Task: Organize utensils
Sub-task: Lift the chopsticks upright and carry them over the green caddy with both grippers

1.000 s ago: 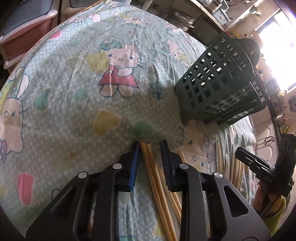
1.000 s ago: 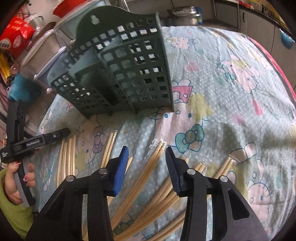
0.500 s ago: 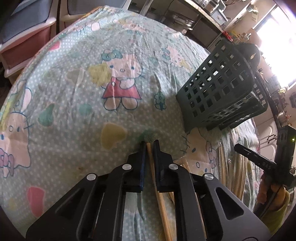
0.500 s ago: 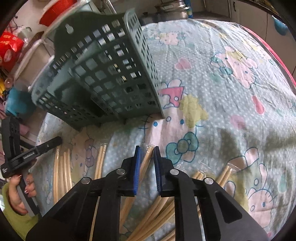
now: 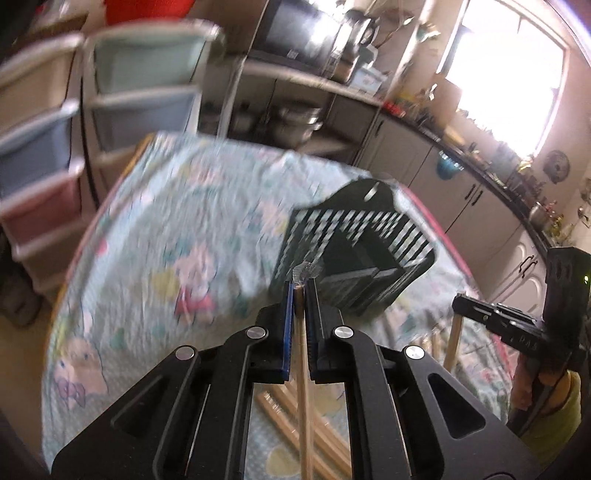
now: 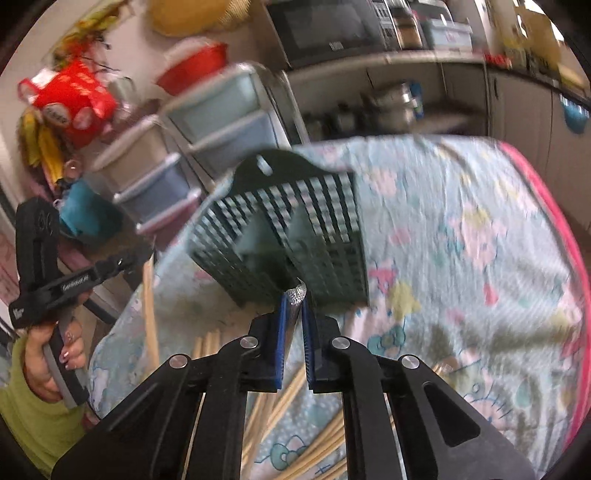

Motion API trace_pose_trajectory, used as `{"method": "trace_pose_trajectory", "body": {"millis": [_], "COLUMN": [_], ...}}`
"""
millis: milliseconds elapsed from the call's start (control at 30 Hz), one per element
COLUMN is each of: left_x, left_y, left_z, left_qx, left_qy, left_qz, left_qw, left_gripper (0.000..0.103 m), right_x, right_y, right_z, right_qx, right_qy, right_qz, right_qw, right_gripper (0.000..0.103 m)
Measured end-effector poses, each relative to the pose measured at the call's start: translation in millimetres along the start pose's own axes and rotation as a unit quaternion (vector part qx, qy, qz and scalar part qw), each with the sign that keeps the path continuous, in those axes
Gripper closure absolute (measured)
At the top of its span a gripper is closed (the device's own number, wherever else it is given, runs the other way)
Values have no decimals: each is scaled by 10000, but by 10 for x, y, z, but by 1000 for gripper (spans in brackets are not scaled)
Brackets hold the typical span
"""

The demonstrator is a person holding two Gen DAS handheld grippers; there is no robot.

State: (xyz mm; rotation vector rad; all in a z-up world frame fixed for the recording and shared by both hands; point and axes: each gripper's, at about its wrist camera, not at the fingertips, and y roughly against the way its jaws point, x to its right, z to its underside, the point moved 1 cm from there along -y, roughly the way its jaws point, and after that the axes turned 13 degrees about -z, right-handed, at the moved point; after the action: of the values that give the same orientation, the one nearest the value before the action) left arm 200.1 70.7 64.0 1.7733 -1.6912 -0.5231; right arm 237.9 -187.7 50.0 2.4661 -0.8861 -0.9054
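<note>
My left gripper [image 5: 299, 291] is shut on a wrapped pair of wooden chopsticks [image 5: 303, 387], lifted above the table and hanging down. My right gripper [image 6: 293, 299] is shut on another wrapped pair of chopsticks [image 6: 294, 308], also lifted. The dark green lattice utensil holder [image 5: 354, 254] stands just beyond both grippers; it also shows in the right wrist view [image 6: 291, 236]. Several more chopsticks [image 6: 280, 417] lie on the cartoon-print tablecloth [image 6: 461, 266] below. Each gripper shows in the other's view, the right one [image 5: 465, 306] and the left one [image 6: 133, 258].
Plastic drawer units [image 5: 44, 147] stand beyond the table's far left edge. A kitchen counter with cabinets [image 5: 461, 192] runs behind. A microwave [image 6: 332, 29] sits on a shelf at the back. Both views are motion-blurred.
Both grippers closed on chopstick pairs on the cloth, then lifted them and tilted up toward the holder. The views now show the room beyond the table.
</note>
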Motion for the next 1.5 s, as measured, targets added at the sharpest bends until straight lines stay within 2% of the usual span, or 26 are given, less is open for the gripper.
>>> {"method": "trace_pose_trajectory", "body": {"millis": [133, 333, 600, 900, 1067, 1267, 1500], "left_x": [124, 351, 631, 742, 738, 708, 703], "left_y": [248, 648, 873, 893, 753, 473, 180], "left_z": [-177, -486, -819, -1052, -1139, -1062, -919], "left_qx": [390, 1108, 1934, 2650, 2800, 2937, 2846], "left_qy": [-20, -71, -191, 20, 45, -27, -160], "left_qz": [133, 319, 114, -256, -477, -551, -559], "left_qw": [9991, 9933, 9809, 9639, 9588, 9543, 9569], "left_gripper": [100, 100, 100, 100, 100, 100, 100], "right_x": [-206, -433, -535, -588, -582, -476, -329], "right_y": [223, 529, 780, 912, 930, 742, 448], "right_z": [-67, -192, -471, -871, -1026, -1141, -1119], "right_qx": [370, 1043, 1729, 2375, 2624, 2564, 2451], "right_qy": [357, 781, 991, 1107, 1198, 1157, 1169], "right_qz": [28, 122, 94, -29, -16, 128, 412], "right_qw": [9987, 9914, 9799, 9651, 9575, 9595, 9616], "right_gripper": [96, 97, 97, 97, 97, 97, 97]}}
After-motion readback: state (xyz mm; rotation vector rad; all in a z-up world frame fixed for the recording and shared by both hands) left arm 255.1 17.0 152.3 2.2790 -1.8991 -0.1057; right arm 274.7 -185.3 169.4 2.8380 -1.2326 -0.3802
